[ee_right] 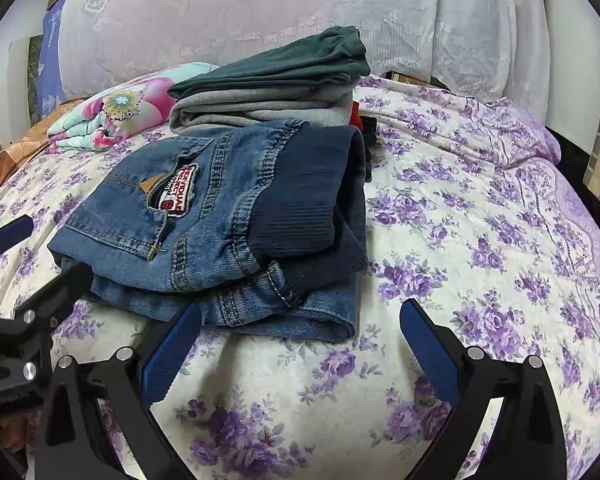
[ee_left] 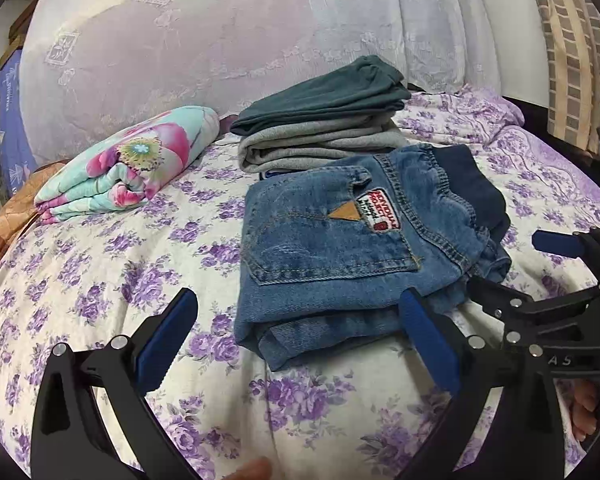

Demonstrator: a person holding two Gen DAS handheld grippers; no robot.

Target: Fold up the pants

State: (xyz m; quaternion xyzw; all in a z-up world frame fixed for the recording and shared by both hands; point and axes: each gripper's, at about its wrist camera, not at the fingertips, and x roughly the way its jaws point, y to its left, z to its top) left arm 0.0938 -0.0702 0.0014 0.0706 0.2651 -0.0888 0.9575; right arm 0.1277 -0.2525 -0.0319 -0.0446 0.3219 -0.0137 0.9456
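A: In the left wrist view, we see the jeans (ee_left: 340, 248) lying folded into a compact packet on the bed (ee_left: 100, 264), pocket patch on top. They sit just in front of the pile of folded clothes (ee_left: 320, 128), we think so they can join it next. Our left claw (ee_left: 296, 340) is wide open and holds nothing; its right finger is at the near edge of the denim.

B: And the right claw (ee_left: 500, 268) reaches in from the right at the packet's near right corner, also empty. The rolled floral blanket (ee_left: 128, 164) lies apart, on the left.

A: In the right wrist view, the right claw (ee_right: 300, 344) is spread wide too, nothing between its fingers, just before the packet's near edge.

B: We judge the folding finished; both claws are open because they released it.
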